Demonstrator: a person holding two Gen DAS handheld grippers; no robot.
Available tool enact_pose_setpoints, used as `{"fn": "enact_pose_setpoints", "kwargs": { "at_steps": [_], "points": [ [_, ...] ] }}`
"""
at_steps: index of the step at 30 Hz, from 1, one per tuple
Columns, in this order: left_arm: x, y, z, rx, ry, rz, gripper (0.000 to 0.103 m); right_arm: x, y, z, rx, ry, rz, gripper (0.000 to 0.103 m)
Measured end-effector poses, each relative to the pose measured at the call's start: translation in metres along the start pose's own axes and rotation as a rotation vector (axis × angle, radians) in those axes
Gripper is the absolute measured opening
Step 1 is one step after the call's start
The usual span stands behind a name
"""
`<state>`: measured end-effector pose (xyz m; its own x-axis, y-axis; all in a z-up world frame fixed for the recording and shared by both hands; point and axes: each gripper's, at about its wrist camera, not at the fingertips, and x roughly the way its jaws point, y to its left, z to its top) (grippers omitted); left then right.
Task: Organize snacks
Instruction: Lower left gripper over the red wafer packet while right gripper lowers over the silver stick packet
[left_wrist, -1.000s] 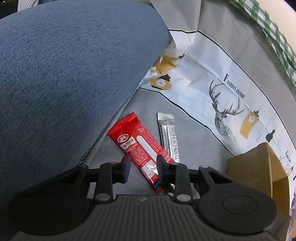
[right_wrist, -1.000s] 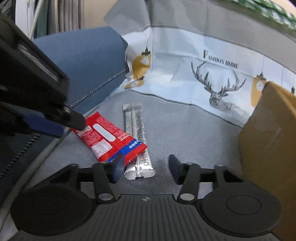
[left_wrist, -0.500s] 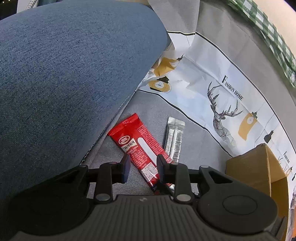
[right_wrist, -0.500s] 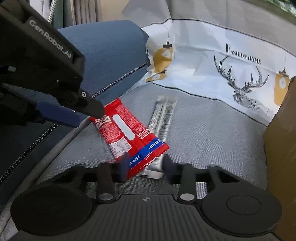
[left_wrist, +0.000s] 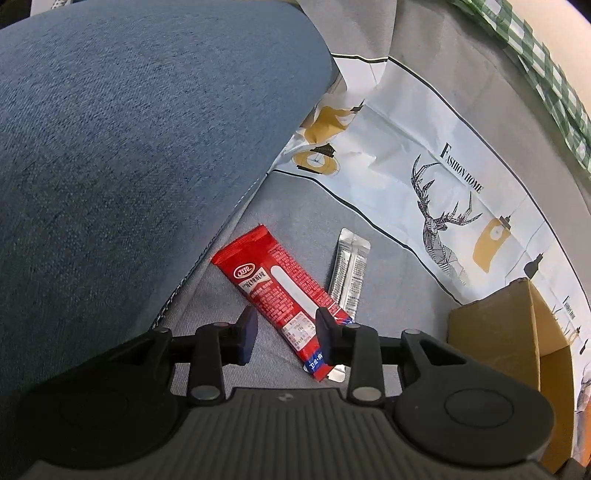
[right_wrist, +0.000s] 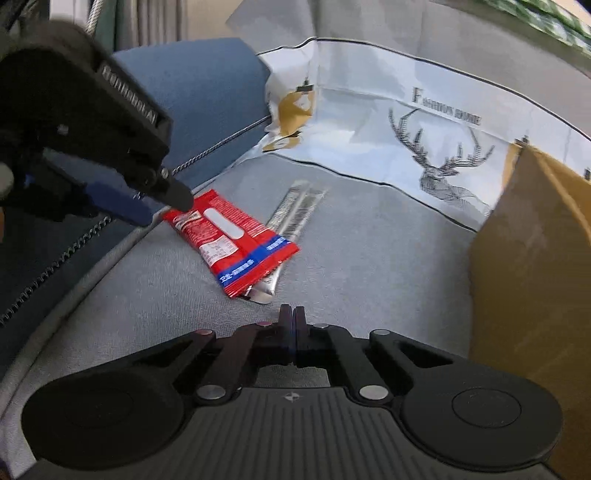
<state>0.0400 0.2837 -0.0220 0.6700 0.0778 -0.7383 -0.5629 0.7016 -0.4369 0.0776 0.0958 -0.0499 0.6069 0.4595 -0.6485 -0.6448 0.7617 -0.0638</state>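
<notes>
Your red snack packet (left_wrist: 284, 295) lies flat on the grey sofa seat (left_wrist: 388, 295), close to the blue cushion (left_wrist: 129, 129) on the left, its blue-banded end nearest you. It overlaps the near end of a silver twin sachet (left_wrist: 349, 273), which runs away toward the far printed cloth (left_wrist: 424, 147). The open cardboard box (left_wrist: 498, 332) stands at the right, well apart from both.

Your left claw (left_wrist: 286, 334) hangs over the packet with its jaws partly apart; they straddle the wrapper's near half and the pads do not press on it. Your right claw (right_wrist: 291, 321) has just closed completely on nothing, and sits short of the packets' near ends with bare seat in between.

Both packets look light, thin and glossy, so expect them to slide on the fabric and to flex rather than stay stiff. The flat crimped end seals are probably the surest place to pinch: for the red one, the blue-banded end; for the silver one, the end poking out from beneath it. Lifting the red packet may drag the sachet along.
</notes>
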Motion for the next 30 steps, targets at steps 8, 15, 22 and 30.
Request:
{"fn": "enact_pose_setpoints", "kwargs": {
  "at_steps": [8, 15, 22, 30],
  "points": [
    [0.001, 0.000, 0.002, -0.014, -0.008, 0.003, 0.039, 0.016, -0.008, 0.009, 0.042, -0.029, 0.005, 0.029],
    [0.002, 0.000, 0.004, -0.022, -0.015, -0.004, 0.039, 0.039, 0.000, 0.015, 0.045, -0.030, 0.026, 0.033],
    [0.000, 0.000, 0.004, -0.040, -0.018, -0.007, 0.040, 0.053, 0.010, 0.026, 0.044, -0.058, 0.036, 0.048],
    [-0.001, 0.000, 0.003, -0.063, -0.032, -0.001, 0.040, 0.067, 0.010, 0.036, 0.082, -0.079, -0.015, 0.070]
  ]
}}
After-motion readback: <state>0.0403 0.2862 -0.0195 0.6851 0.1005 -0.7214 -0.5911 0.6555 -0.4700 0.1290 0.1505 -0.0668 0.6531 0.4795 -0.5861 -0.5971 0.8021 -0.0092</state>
